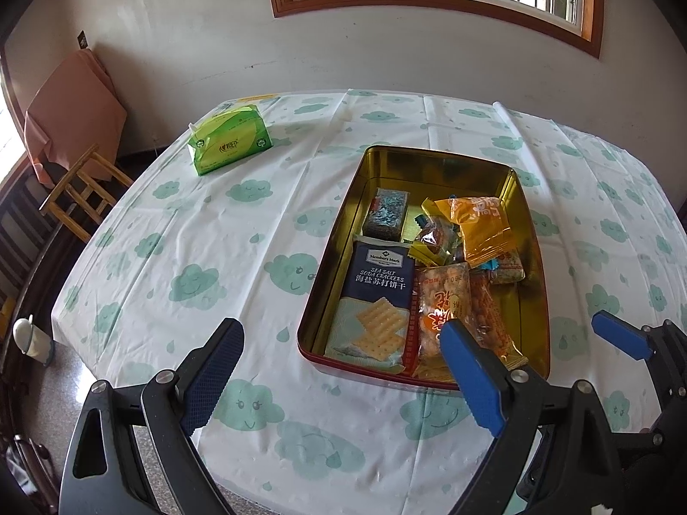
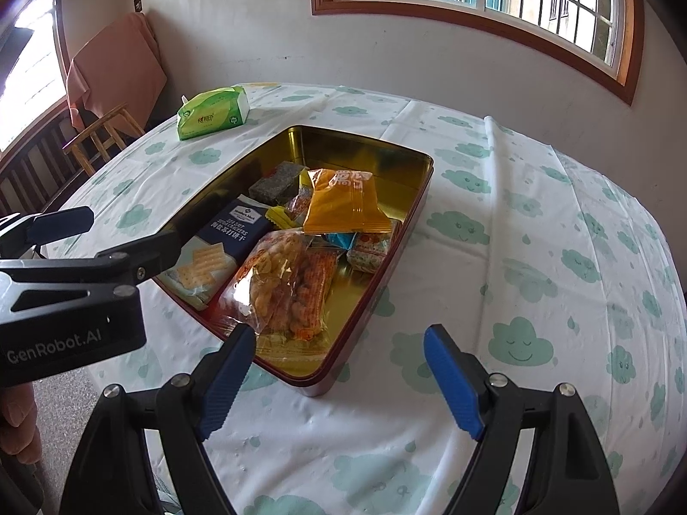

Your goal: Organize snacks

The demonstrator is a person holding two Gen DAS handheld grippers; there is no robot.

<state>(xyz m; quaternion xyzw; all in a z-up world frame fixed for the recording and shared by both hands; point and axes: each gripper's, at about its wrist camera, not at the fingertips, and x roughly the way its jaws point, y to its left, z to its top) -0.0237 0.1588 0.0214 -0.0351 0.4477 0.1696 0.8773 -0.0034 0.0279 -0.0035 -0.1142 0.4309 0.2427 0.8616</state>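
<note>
A gold-lined tin (image 1: 438, 159) (image 2: 369, 146) with red sides sits on the table and holds the snacks. Inside are a blue soda cracker pack (image 1: 378, 296) (image 2: 223, 240), an orange packet (image 1: 481, 227) (image 2: 343, 206), clear bags of fried snacks (image 1: 446, 304) (image 2: 287, 287), a grey-blue block (image 1: 384, 214) (image 2: 277, 184) and several small sweets. My left gripper (image 1: 339, 365) is open and empty above the tin's near edge; it also shows in the right wrist view (image 2: 124, 231). My right gripper (image 2: 339, 373) is open and empty over the tin's near corner; one of its fingers (image 1: 618, 334) shows in the left wrist view.
A green tissue pack (image 1: 229, 139) (image 2: 212, 113) lies at the far left of the table, which has a white cloud-print cloth (image 1: 193, 257) (image 2: 536, 257). A wooden chair (image 1: 81, 197) (image 2: 103, 137) with an orange cloth stands left of the table. A wall and window lie behind.
</note>
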